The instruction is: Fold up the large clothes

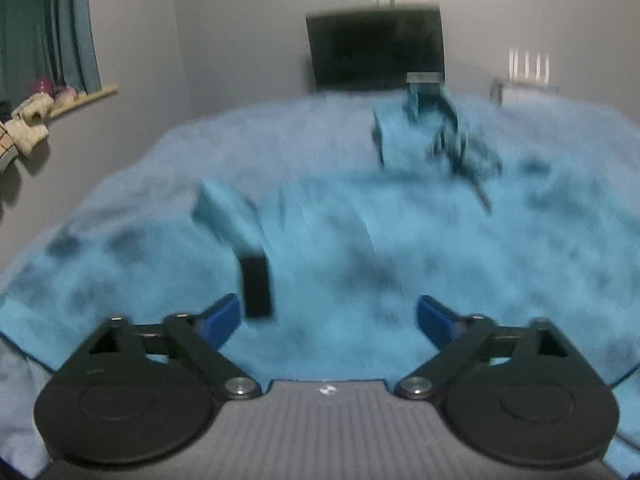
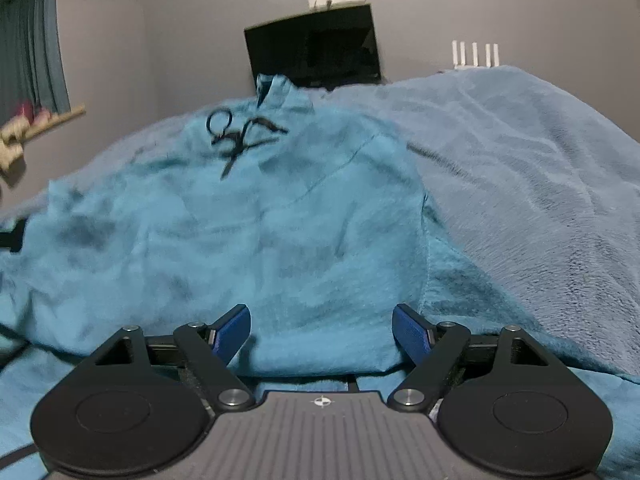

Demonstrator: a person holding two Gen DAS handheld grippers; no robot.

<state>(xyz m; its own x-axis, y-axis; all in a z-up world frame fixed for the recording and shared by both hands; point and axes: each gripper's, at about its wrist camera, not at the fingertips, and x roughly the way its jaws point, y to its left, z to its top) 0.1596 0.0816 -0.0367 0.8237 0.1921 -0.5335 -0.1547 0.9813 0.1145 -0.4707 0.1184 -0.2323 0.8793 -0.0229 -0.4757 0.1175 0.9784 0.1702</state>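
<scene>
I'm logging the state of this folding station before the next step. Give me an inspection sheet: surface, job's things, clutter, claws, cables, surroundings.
Surface: bed covered by a pale blue fleece blanket.
Job's things: large teal fleece garment spread on the blanket, with a black drawstring tied near its collar and a black cuff on a sleeve end.
Clutter: nothing seen on the bed.
Claws: left claw open over the garment, nothing between the jaws; right claw open, garment edge lying between the jaws, pads not pressing it.
Cables: nothing seen.
Surroundings: grey wall, dark screen, white router, teal curtain, soft toys on a ledge.
</scene>
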